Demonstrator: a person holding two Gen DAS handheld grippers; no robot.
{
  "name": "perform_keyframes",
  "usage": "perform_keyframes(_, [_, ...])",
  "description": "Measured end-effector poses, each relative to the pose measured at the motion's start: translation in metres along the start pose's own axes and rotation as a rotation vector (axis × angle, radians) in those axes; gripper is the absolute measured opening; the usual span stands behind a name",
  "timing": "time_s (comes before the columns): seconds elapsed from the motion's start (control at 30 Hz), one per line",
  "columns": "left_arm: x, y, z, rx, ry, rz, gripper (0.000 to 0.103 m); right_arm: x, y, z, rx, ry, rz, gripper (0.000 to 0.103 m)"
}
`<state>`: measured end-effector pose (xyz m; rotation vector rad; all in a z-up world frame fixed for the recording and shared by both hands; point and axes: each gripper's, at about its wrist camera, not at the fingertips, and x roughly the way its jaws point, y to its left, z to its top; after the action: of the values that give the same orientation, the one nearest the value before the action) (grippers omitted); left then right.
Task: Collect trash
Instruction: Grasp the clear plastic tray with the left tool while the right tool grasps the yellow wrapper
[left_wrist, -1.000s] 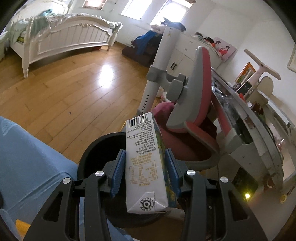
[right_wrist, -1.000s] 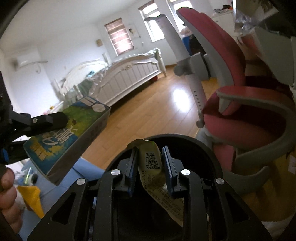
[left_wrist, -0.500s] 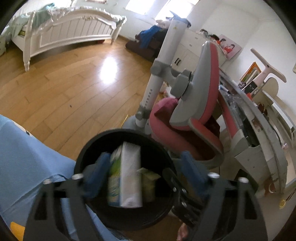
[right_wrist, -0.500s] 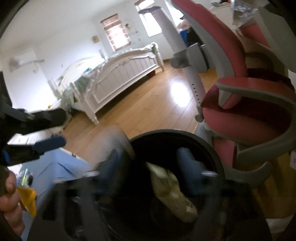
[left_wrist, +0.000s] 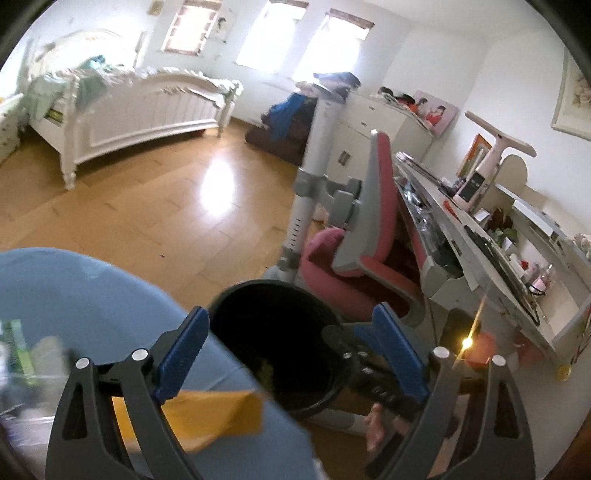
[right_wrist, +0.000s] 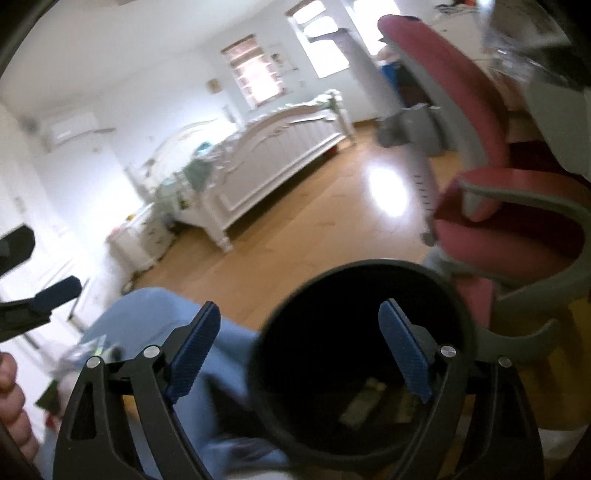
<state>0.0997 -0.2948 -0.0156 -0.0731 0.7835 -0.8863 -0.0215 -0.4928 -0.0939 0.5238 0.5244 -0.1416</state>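
Note:
The black trash bin (left_wrist: 266, 282) stands on the floor beside a blue surface. My left gripper (left_wrist: 291, 350) hangs above its near side, jaws opening, with nothing between the blue pads (left_wrist: 181, 354). Deep in the bin a greenish scrap (left_wrist: 266, 369) shows dimly. In the right wrist view the bin (right_wrist: 369, 263) lies below my right gripper (right_wrist: 301, 350), whose jaws are also opening and empty. A pale carton (right_wrist: 364, 400) rests on the bin's bottom. The left gripper (right_wrist: 37, 266) shows at the far left edge.
A pink and grey chair (left_wrist: 369, 236) stands right behind the bin, with a cluttered desk (left_wrist: 480, 258) beyond it. The blue surface (left_wrist: 92, 295) carries a yellow paper (left_wrist: 210, 417) and a green packet (left_wrist: 14, 350). A white bed (left_wrist: 140, 107) stands across the wooden floor (left_wrist: 166, 206).
Both grippers opened and let go: the white carton from the left and the crumpled packet from the right dropped into the bin. Both hands then rose and drew back.

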Motion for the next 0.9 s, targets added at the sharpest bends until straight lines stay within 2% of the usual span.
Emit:
perform_keyframes(0.17, [-0.058,0.040,-0.008,0.023,-0.035,0.121,0.089,-0.004,0.051,-0.001,-0.121,0.065,0.188,0.089])
perform_keyframes(0.23, [-0.076,0.058,-0.012,0.031,-0.035,0.163,0.089,-0.002,0.073,-0.003,-0.192,0.096,0.250,0.098])
perform_keyframes(0.3, [-0.093,0.082,-0.019,0.033,-0.023,0.215,0.089,0.007,0.088,-0.007,-0.231,0.146,0.268,0.098])
perform_keyframes(0.37, [-0.099,0.099,-0.025,0.032,0.004,0.234,0.089,0.020,0.096,-0.012,-0.245,0.204,0.262,0.098])
perform_keyframes(0.5, [-0.088,0.125,-0.035,0.047,0.082,0.220,0.089,0.043,0.106,-0.026,-0.229,0.338,0.295,0.098])
perform_keyframes(0.57, [-0.077,0.134,-0.040,0.066,0.115,0.213,0.089,0.043,0.114,-0.034,-0.253,0.353,0.312,0.089])
perform_keyframes(0.63, [-0.069,0.139,-0.044,0.076,0.136,0.197,0.088,0.044,0.122,-0.041,-0.308,0.380,0.300,0.055])
perform_keyframes(0.67, [-0.064,0.140,-0.043,0.084,0.141,0.190,0.088,0.044,0.124,-0.044,-0.323,0.390,0.299,0.052])
perform_keyframes(0.7, [-0.061,0.140,-0.043,0.097,0.136,0.180,0.082,0.043,0.127,-0.047,-0.334,0.398,0.307,0.045])
perform_keyframes(0.73, [-0.060,0.139,-0.044,0.103,0.136,0.171,0.065,0.041,0.128,-0.048,-0.340,0.398,0.315,0.035])
perform_keyframes(0.77, [-0.056,0.139,-0.044,0.099,0.143,0.159,0.058,0.040,0.131,-0.049,-0.341,0.390,0.320,0.034])
perform_keyframes(0.9, [-0.057,0.138,-0.046,0.083,0.123,0.167,0.051,0.029,0.137,-0.049,-0.340,0.350,0.344,0.029])
